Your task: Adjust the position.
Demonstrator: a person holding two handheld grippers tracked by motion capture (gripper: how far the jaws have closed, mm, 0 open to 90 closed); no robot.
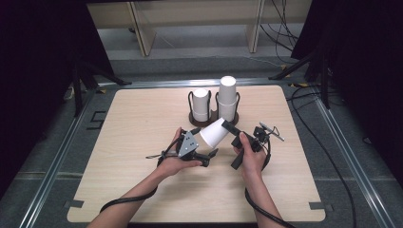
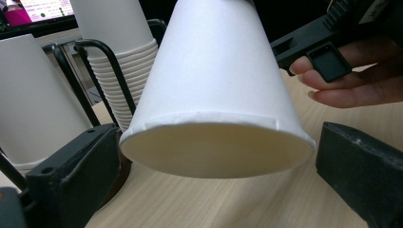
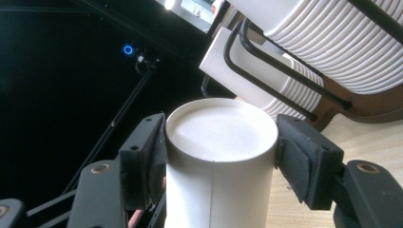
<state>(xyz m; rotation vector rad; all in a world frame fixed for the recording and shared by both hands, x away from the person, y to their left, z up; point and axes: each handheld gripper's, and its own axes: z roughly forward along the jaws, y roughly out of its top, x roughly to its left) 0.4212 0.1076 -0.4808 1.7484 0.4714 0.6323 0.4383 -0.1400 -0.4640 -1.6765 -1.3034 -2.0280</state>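
Note:
A single white paper cup [image 1: 213, 134] hangs tilted over the table's middle, base up and to the right. My right gripper [image 1: 224, 126] is shut on its base end; in the right gripper view both pads [image 3: 148, 156] press the cup [image 3: 214, 190] just under its closed bottom. My left gripper [image 1: 203, 143] is open, one jaw on each side of the cup's wide mouth [image 2: 216, 156], not touching it. Behind stand two upside-down cup stacks, a short one [image 1: 200, 104] and a taller one [image 1: 227, 96], in a black wire holder [image 1: 215, 119].
The wooden table [image 1: 142, 123] has bare room left, right and in front of the hands. Cables [image 1: 304, 142] trail off the right side. Black stand legs [image 1: 83, 76] and a pale shelf frame [image 1: 142, 33] sit beyond the far edge.

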